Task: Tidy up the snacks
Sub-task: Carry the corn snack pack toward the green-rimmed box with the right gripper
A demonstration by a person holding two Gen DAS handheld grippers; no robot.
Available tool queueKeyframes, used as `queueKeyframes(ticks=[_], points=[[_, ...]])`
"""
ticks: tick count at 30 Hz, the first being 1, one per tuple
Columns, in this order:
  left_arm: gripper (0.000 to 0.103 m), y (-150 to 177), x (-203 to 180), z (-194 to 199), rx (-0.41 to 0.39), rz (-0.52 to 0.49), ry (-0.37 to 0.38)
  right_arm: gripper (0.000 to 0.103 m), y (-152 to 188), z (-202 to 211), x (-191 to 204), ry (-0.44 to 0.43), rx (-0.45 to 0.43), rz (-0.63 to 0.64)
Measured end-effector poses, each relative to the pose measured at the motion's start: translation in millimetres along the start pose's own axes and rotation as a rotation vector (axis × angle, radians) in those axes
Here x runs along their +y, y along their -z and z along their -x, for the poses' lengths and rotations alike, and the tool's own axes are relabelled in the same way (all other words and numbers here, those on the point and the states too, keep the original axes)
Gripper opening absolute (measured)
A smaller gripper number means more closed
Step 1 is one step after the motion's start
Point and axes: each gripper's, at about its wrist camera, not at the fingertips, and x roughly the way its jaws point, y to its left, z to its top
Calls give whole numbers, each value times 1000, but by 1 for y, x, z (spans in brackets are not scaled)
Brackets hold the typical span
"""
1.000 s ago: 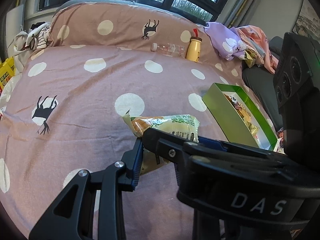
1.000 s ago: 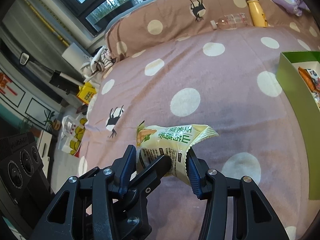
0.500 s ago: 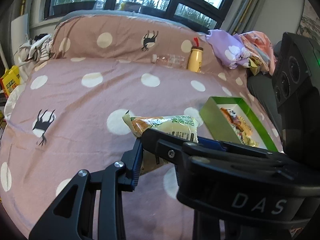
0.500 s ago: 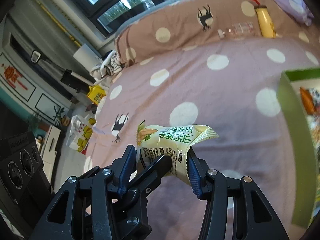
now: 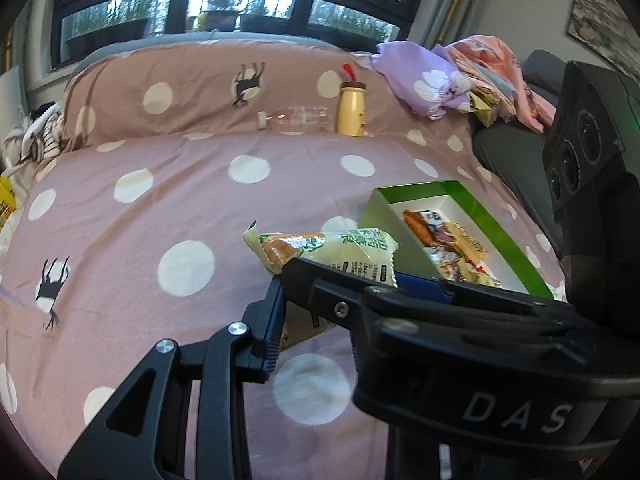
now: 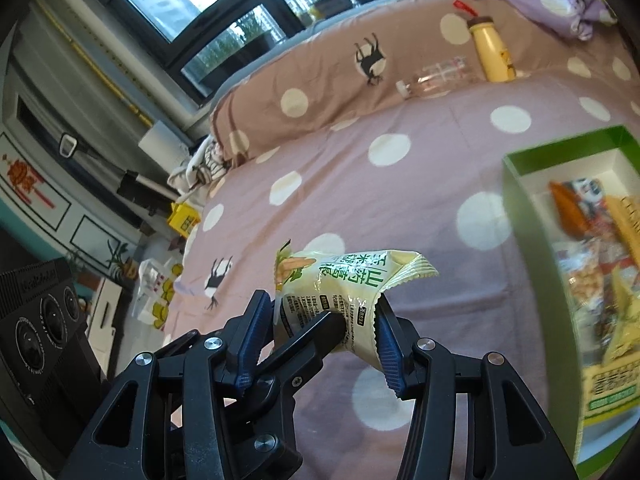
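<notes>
Crinkly foil packet [image 6: 344, 292] is hanging above the bed [image 5: 192, 200], both grippers closed on it: the right gripper [image 6: 326, 322] clamping its lower part, the left gripper [image 5: 336, 304] pinching it too. Pulling apart could be tearing or dropping it short of the box [image 6: 520, 208]. Compared with earlier, the box is lying nearer and showing more of its inside.

Readable text:
- "DAS", pale capitals on the black body of the right hand-held gripper [image 5: 400, 280], seen in the left wrist view.
- Green Chinese characters on the pale snack packet [image 6: 340, 284]; its small black print is illegible.
</notes>
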Motion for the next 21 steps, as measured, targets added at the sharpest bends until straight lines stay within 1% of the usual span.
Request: queueKeyframes(ticks=[17,21], points=[[27,-23,-71,-14,-37,-146,87,54,-8,63,-51,45,-155,-85],[27,-28,-89,-21,-38,-179,107,54,-9,75,-67,50,-186,-130]])
